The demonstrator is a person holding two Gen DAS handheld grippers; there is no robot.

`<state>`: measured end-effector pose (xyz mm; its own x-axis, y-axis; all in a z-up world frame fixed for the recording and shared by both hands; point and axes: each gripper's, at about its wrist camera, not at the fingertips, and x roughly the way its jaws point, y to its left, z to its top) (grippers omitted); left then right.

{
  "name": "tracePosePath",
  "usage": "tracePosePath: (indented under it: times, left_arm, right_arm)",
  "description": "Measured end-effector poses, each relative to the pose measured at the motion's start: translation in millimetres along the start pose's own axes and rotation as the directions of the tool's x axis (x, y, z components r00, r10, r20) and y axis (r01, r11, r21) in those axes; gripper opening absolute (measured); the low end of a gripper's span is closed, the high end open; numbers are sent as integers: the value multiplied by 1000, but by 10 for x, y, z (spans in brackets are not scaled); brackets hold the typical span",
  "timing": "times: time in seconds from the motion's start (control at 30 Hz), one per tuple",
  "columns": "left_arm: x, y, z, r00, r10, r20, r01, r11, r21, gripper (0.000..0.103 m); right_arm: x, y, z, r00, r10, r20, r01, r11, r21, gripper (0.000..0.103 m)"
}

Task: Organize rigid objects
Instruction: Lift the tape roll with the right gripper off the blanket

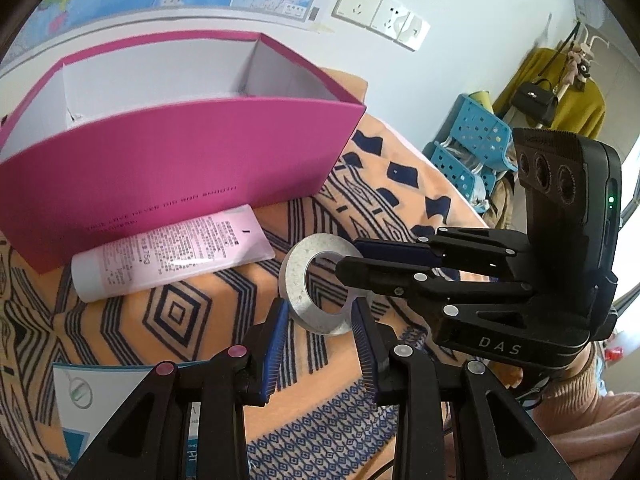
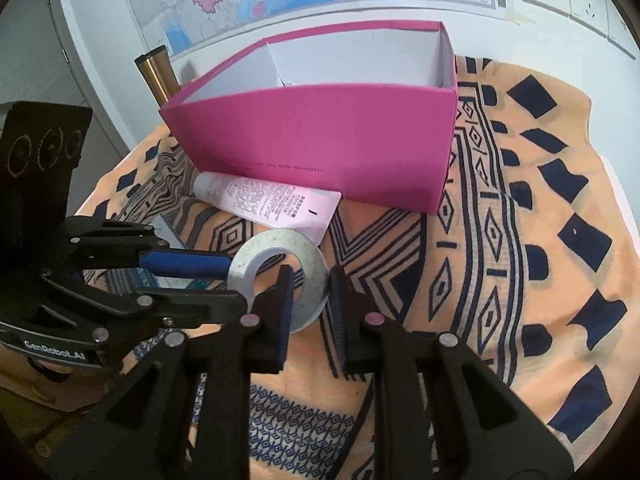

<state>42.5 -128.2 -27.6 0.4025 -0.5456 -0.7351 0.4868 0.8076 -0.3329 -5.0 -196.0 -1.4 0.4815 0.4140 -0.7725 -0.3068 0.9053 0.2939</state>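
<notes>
A grey speckled ring [image 1: 299,276] is held just above the patterned cloth between both grippers. My left gripper [image 1: 320,308] has its blue pads on either side of the ring's near edge. My right gripper [image 2: 310,284] straddles the ring's [image 2: 280,248] rim, one finger through its hole. In the left wrist view the right gripper [image 1: 352,258] comes in from the right. A pink tube [image 1: 172,250] lies in front of the open pink box [image 1: 180,152], which also shows in the right wrist view [image 2: 320,148].
An orange and navy patterned cloth [image 2: 500,240] covers the table. A white and blue booklet [image 1: 76,408] lies at the near left. A gold cylinder [image 2: 158,76] stands behind the box. Blue baskets [image 1: 476,140] stand off the table to the right.
</notes>
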Motion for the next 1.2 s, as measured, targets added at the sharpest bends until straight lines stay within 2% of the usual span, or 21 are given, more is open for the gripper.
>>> tracePosePath:
  times: [1.2]
  left_arm:
    - [-239,-129,259,995,21,99,-27,998,63,32]
  right_arm:
    - [-271,-10,323,994,-2,107,7,999,-44,20]
